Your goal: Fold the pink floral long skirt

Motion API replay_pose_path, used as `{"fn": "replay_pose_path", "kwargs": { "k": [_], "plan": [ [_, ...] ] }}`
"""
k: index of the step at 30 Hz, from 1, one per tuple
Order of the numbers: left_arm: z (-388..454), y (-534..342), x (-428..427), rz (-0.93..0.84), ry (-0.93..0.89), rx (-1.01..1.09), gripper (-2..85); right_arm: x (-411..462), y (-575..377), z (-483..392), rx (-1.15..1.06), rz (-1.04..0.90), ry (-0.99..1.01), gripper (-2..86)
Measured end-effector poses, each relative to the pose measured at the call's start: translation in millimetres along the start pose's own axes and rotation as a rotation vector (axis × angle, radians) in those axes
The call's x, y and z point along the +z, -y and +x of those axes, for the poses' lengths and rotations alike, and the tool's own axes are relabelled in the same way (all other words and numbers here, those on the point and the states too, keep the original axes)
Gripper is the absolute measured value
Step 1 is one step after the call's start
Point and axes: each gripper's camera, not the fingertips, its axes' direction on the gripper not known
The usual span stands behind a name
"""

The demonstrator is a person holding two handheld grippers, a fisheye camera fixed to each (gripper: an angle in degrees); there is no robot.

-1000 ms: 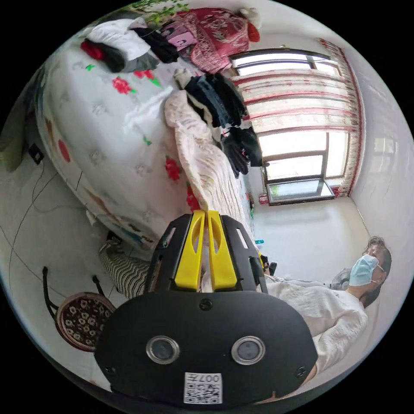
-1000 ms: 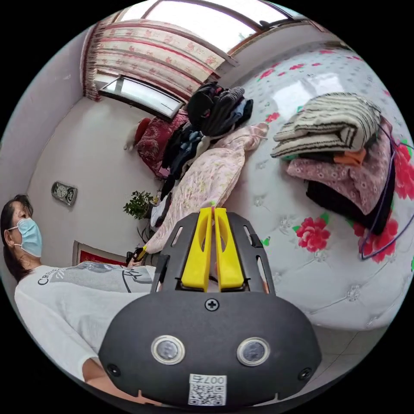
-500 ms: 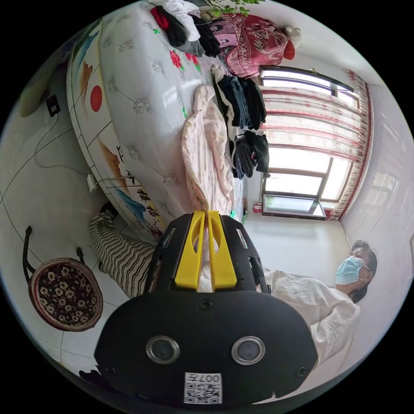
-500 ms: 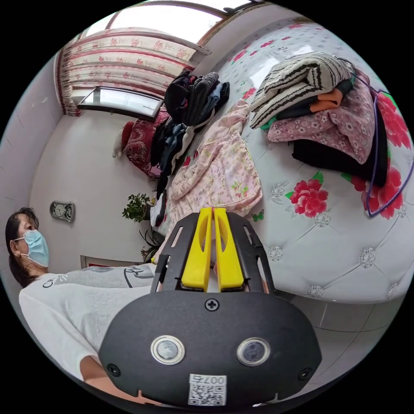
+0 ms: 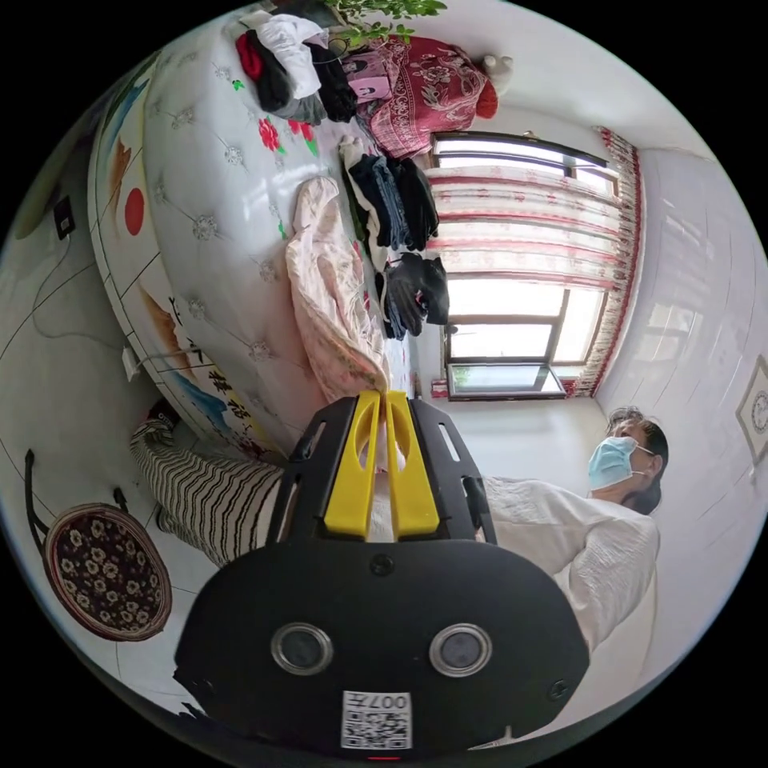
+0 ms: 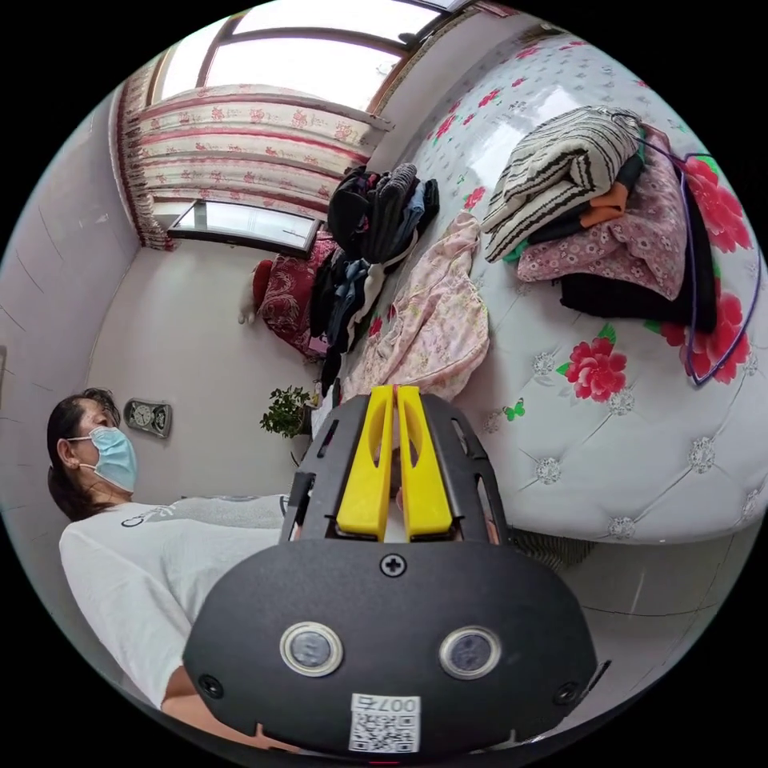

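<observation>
The pink floral long skirt (image 5: 328, 280) lies in a long band across the white flowered bed (image 5: 216, 192), and its near end runs down to my left gripper (image 5: 382, 394). That gripper's yellow jaws are shut on the skirt's edge, with pale cloth showing between them. In the right gripper view the skirt (image 6: 436, 320) lies bunched and doubled on the bed (image 6: 640, 456). Its near edge reaches my right gripper (image 6: 395, 389), whose jaws are shut on it. Both grippers hang just off the bed's side.
A row of dark clothes (image 5: 400, 216) (image 6: 376, 216) lies beside the skirt. A folded stack topped by a striped garment (image 6: 592, 184) sits on the bed. A person in a white top (image 5: 592, 536) (image 6: 136, 560) stands close. A floral stool (image 5: 104, 580) stands on the floor.
The skirt was stretched long and taut between the grippers; now it sags wider and bunched on the bed. Both grippers stay shut on it, and both views have shifted.
</observation>
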Motion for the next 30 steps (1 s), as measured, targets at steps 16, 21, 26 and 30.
{"fn": "replay_pose_path", "kwargs": {
  "k": [16,21,26,30],
  "plan": [
    [-46.6,204.0,145.0,0.09,0.185,-0.173,3.3,202.7,174.3,-21.2,-0.034,0.043,-0.244,0.6],
    [-51.8,217.1,178.4,0.073,0.309,-0.148,5.5,270.4,189.2,-8.0,-0.086,-0.025,-0.429,2.0],
    [-26.2,186.5,184.7,0.017,0.561,0.024,6.8,283.9,152.8,9.6,-0.169,-0.093,-0.631,3.2],
    [-20.1,147.5,203.1,-0.029,0.71,0.049,8.1,286.6,121.0,35.4,-0.136,-0.127,-0.748,4.3]
  ]
}}
